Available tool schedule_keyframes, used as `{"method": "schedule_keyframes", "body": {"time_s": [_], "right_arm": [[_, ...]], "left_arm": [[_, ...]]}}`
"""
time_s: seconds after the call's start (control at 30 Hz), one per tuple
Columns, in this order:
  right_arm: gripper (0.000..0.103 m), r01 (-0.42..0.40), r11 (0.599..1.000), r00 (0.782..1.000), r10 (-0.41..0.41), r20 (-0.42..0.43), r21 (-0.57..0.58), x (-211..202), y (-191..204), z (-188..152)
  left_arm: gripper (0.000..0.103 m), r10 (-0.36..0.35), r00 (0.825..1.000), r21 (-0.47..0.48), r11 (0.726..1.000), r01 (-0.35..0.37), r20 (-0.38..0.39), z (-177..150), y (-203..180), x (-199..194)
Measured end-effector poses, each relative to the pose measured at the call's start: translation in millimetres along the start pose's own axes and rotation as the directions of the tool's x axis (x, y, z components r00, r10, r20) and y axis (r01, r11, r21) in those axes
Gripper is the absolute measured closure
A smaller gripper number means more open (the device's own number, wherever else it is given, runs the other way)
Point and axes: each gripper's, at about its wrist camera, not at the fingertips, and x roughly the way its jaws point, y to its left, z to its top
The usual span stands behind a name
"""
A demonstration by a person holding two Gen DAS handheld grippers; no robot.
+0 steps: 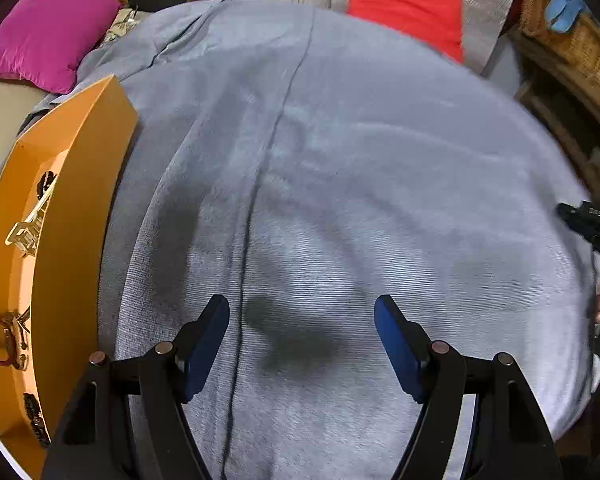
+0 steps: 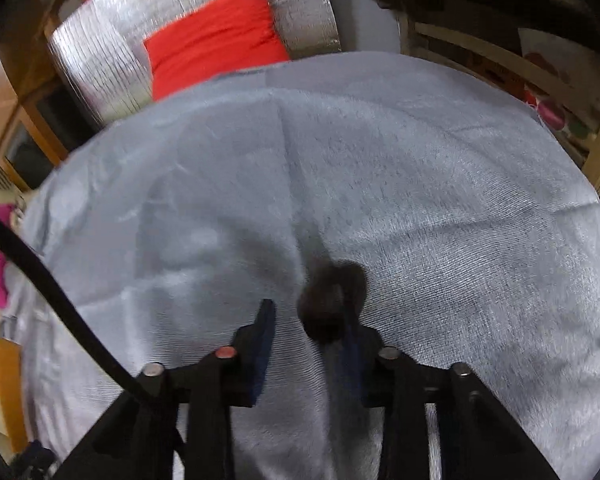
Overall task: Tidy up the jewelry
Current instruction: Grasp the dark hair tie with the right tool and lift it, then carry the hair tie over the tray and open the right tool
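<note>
An orange tray lies at the left on the grey cloth. It holds a gold comb-like piece, a dark red ring-shaped piece and dark beaded pieces. My left gripper is open and empty above the cloth, right of the tray. My right gripper is part open with a dark fuzzy object against its right finger; the view is blurred, so I cannot tell if it is gripped. Its black body shows at the right edge of the left wrist view.
A magenta cushion lies at the back left and a red cushion at the back against silver foil sheeting. A wicker piece and wooden shelving stand to the right. A black cable crosses the left.
</note>
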Motion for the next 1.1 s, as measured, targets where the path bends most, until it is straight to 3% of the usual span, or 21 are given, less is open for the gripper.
{"method": "schedule_keyframes", "body": {"time_s": [0.03,0.07,0.13,0.2,0.27,0.4,0.5,0.7,0.87,0.97,1.1], "right_arm": [[0.09,0.026,1.0,1.0,-0.026,-0.004,-0.011,2.0,-0.3,-2.6],[0.091,0.044,0.999,0.999,-0.044,0.001,-0.016,0.5,-1.5,-4.7],[0.094,0.023,1.0,1.0,-0.023,0.01,0.009,-6.3,-4.8,-4.7],[0.094,0.005,1.0,0.999,-0.006,0.035,0.022,-17.6,-4.6,-3.8],[0.095,-0.04,0.999,0.998,0.038,0.05,0.027,-30.1,-3.3,-4.1],[0.095,-0.182,0.983,0.979,0.18,0.095,0.017,-64.1,9.9,-10.2],[0.095,-0.274,0.96,0.954,0.279,0.11,-0.063,-89.0,40.2,-22.1],[0.095,-0.454,0.865,0.882,0.471,0.029,-0.213,-120.2,132.8,-60.7],[0.095,-0.596,0.74,0.796,0.595,-0.11,-0.313,-145.3,228.4,-105.0],[0.095,-0.67,0.658,0.738,0.642,-0.209,-0.343,-155.1,288.3,-136.6],[0.095,-0.714,0.583,0.697,0.642,-0.32,-0.388,-158.7,363.2,-184.8]], "left_arm": [[0.028,0.007,1.0,-0.002,1.0,-0.007,-0.011,-0.2,0.6,2.6],[0.029,-0.005,1.0,-0.006,1.0,0.005,-0.019,-0.5,0.6,4.0],[0.042,-0.022,1.0,-0.003,1.0,0.022,-0.014,-1.9,0.5,2.6],[0.066,-0.018,1.0,0.02,1.0,0.018,-0.002,-3.2,-1.0,0.1],[0.08,-0.048,0.999,0.014,0.999,0.048,0.012,-4.8,0.0,-4.2],[0.089,-0.054,0.995,0.039,0.998,0.05,0.089,-6.5,-3.3,-24.0],[0.091,-0.052,0.986,0.049,0.998,0.045,0.161,-9.9,-0.8,-45.3],[0.091,-0.013,0.966,0.006,1.0,0.012,0.257,-23.0,34.8,-97.9],[0.091,0.064,0.948,-0.065,0.997,-0.046,0.313,-45.5,100.4,-148.7],[0.091,0.146,0.931,-0.117,0.987,-0.112,0.335,-66.1,150.8,-174.2],[0.091,0.276,0.91,-0.213,0.953,-0.217,0.308,-102.8,221.3,-191.2]]}}
